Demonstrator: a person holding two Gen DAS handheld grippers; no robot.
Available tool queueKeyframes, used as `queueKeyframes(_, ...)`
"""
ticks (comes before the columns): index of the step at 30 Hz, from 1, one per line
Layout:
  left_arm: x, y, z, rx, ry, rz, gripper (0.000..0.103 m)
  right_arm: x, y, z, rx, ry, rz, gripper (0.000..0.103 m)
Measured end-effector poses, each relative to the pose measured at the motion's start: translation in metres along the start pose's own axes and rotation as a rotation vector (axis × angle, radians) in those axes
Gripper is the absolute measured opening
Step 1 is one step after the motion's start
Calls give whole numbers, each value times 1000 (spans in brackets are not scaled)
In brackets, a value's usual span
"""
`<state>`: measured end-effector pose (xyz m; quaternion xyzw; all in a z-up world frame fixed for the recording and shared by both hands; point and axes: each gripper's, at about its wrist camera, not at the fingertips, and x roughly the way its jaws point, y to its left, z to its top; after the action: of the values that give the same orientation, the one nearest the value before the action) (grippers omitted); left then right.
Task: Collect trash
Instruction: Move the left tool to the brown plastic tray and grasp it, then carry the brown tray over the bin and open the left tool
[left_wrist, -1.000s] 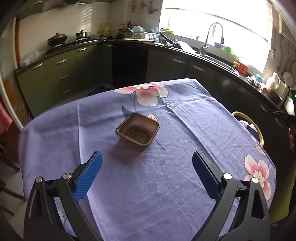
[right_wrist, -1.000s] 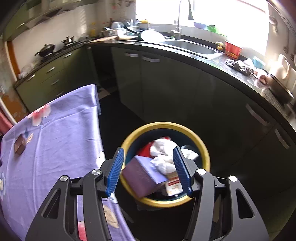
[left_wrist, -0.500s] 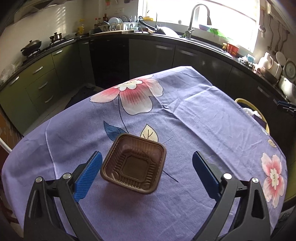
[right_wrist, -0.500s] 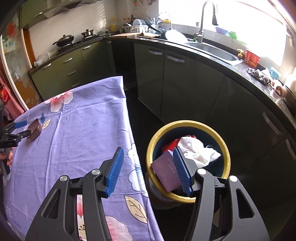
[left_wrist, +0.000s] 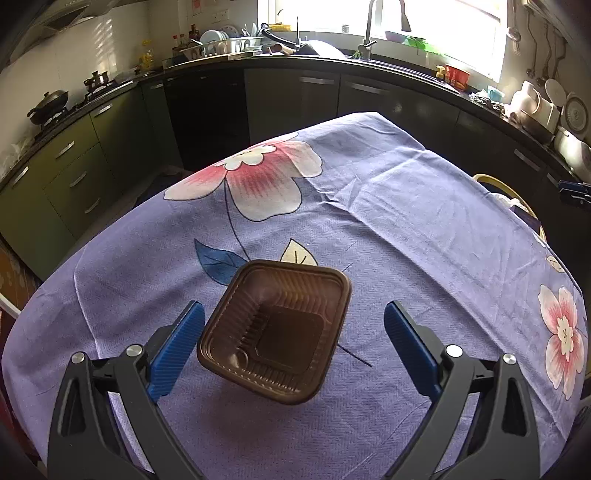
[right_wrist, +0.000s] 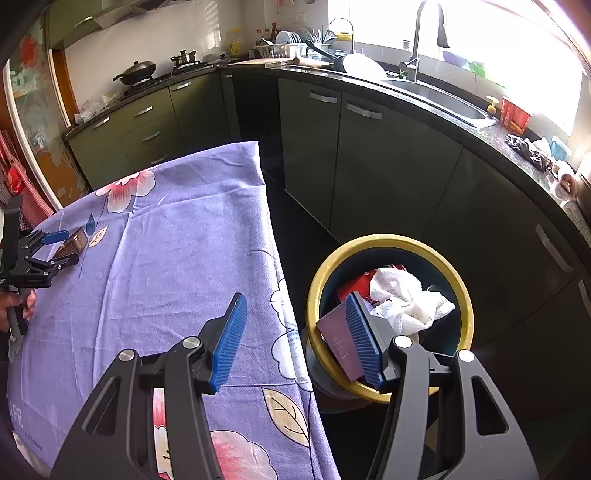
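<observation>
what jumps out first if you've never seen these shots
A brown plastic tray sits on the purple flowered tablecloth, framed by the open left claw, whose blue pads are not pressing on it. Beside the table stands a yellow-rimmed bin holding a white crumpled paper and a purple box.

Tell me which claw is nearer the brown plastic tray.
Left. The left claw straddles the brown plastic tray, open around it. The right claw hangs open at the table's far edge, beside the trash bin.
</observation>
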<state>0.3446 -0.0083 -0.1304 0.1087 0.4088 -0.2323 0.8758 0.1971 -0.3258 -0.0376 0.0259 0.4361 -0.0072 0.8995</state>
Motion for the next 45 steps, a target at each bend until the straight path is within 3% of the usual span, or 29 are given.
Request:
queueKeyframes(13,1,-4,2,43,-19,42,93,6,4,-1,-9,13,3,56)
queueKeyframes(22,10,-3,2,87,12,9,93,11,14,-1,-31,25,18,56)
queueKeyframes(25,15,-1,-1,89,31,-13,79,9,14,-2,-32,22,17,56)
queueKeyframes(32,2,-10,-3,79,-7,-36,77,6,13,-4,-32,17,25,56)
queueKeyframes(40,-34,-63,16,158,-45,-62,77,-8,3,-10,-23,-7,30,56)
queueKeyframes(45,-44,-128,42,243,-73,-156,78,-26,-32,-20,16,-32,-32,56)
